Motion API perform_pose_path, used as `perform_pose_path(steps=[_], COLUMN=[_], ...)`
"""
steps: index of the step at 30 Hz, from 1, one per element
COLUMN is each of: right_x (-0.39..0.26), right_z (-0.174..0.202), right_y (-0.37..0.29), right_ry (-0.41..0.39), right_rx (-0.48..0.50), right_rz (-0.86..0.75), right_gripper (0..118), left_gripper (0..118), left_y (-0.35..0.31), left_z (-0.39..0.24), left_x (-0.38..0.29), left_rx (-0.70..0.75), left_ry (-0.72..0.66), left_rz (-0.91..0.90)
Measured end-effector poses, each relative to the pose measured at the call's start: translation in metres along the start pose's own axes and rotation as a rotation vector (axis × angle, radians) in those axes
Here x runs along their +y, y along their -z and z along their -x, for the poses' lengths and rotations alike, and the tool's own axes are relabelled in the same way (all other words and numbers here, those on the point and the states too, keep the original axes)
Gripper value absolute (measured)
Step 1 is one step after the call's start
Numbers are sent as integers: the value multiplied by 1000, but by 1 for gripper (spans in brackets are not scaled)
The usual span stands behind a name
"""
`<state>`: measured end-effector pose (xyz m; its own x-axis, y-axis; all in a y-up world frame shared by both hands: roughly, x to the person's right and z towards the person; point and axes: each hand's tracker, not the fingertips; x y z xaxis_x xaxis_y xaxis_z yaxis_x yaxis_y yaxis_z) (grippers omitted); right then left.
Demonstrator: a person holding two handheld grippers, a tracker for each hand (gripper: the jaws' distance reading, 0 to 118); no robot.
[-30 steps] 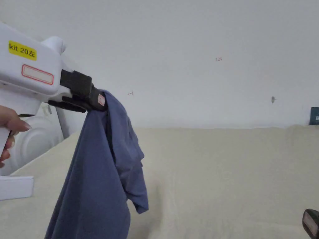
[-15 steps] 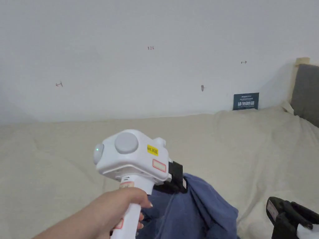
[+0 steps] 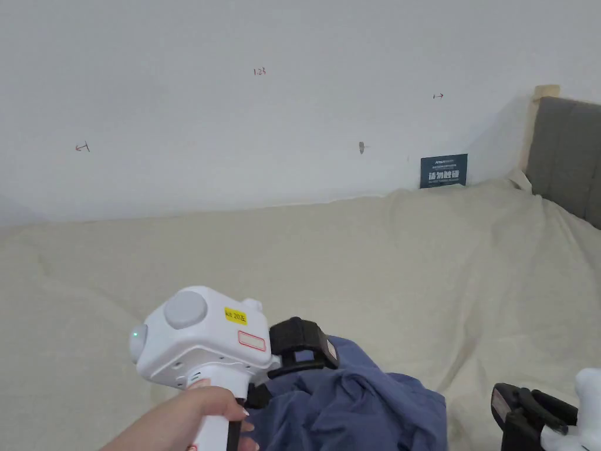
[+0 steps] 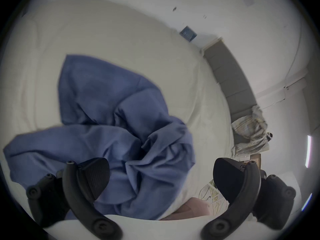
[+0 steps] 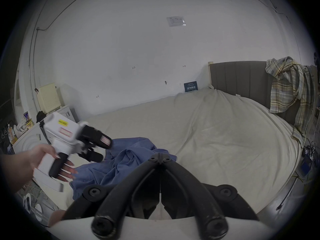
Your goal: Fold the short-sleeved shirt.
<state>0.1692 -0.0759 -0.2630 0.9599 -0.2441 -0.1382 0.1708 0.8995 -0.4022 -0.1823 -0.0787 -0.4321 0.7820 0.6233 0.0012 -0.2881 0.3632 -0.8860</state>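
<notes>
Shirt: the blue short-sleeved shirt (image 4: 110,133) lies in a crumpled heap on the bed (image 3: 364,258), at the near edge, with folds bunched in the middle and one flatter flap reaching away across the sheet.
Bed: covered with a cream sheet (image 5: 207,122), wrinkled, running back to a white wall (image 3: 293,88); a grey padded headboard (image 5: 242,77) stands at the right end.
Left gripper: the left gripper (image 4: 161,176) hovers just above the shirt with its jaws spread wide apart; the cloth shows between them in the left gripper view, and neither jaw presses on it.
Left hand: a hand (image 5: 52,160) holds the white handle of the left gripper, at the left side of the right gripper view.
Right gripper: the right gripper (image 5: 160,155) has its jaws closed tip to tip with nothing between them; it sits near the right edge of the shirt, at the lower right in the head view, apart from the cloth.
Headboard: a plaid shirt (image 5: 287,86) hangs over its top corner.
Wall: a small dark sign (image 3: 444,170) leans where wall and bed meet, near the headboard.
Far left: a white appliance (image 5: 29,139) with bottles and packets on top stands beside the bed, seen in the right gripper view.
</notes>
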Motion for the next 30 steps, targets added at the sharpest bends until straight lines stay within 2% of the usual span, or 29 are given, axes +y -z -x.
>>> perform_pose_path(steps=[4, 7, 8, 9, 10, 11, 12, 13, 15, 18, 21, 26, 28, 30], right_x=[10, 15, 16, 17, 17, 17, 16, 15, 11, 2, -1, 0, 1, 3], right_z=[6, 12, 15, 18, 22, 25, 27, 29, 32, 38, 44, 49, 49, 48], right_y=[-9, -17, -20, -22, -24, -26, -27, -30, -34, -38, -37, -37, -37, -36], right_ry=[-21, -50, -64, -77, -92, -103, -107, -107, -107, -132, -154, -166, -164, -159], right_rx=[9, 20, 23, 24, 21, 22, 23, 27, 40, 17, 15, 34, 37, 49], right_rz=[-47, -108, -133, -153, -173, -192, -205, -229, -287, -329, -317, -299, -297, -280], right_gripper=[0, 0, 0, 0, 0, 0, 0, 0, 0, 0, 0, 0, 0, 0], left_gripper=[118, 117, 112, 88, 52, 6, 0, 0, 0, 0, 0, 0, 0, 0], left_y=[-104, -165, -180, -191, -202, -208, -210, -211, -211, -203, -202, -215, -226, -229], left_z=[-14, -5, 0, 6, 11, 17, 20, 30, 41, 47, 48, 46, 50, 86], left_x=[-30, -71, -90, -109, -129, -145, -155, -173, -204, -229, -234, -224, -187, -120], left_rx=[33, 86, 128, 155, 181, 216, 255, 347, 391, 551, 536, 532, 491, 472], left_ry=[160, 216, 230, 249, 269, 283, 290, 297, 337, 363, 326, 349, 311, 173], left_rz=[-305, -529, -599, -668, -747, -753, -766, -820, -909, -994, -976, -982, -905, -567])
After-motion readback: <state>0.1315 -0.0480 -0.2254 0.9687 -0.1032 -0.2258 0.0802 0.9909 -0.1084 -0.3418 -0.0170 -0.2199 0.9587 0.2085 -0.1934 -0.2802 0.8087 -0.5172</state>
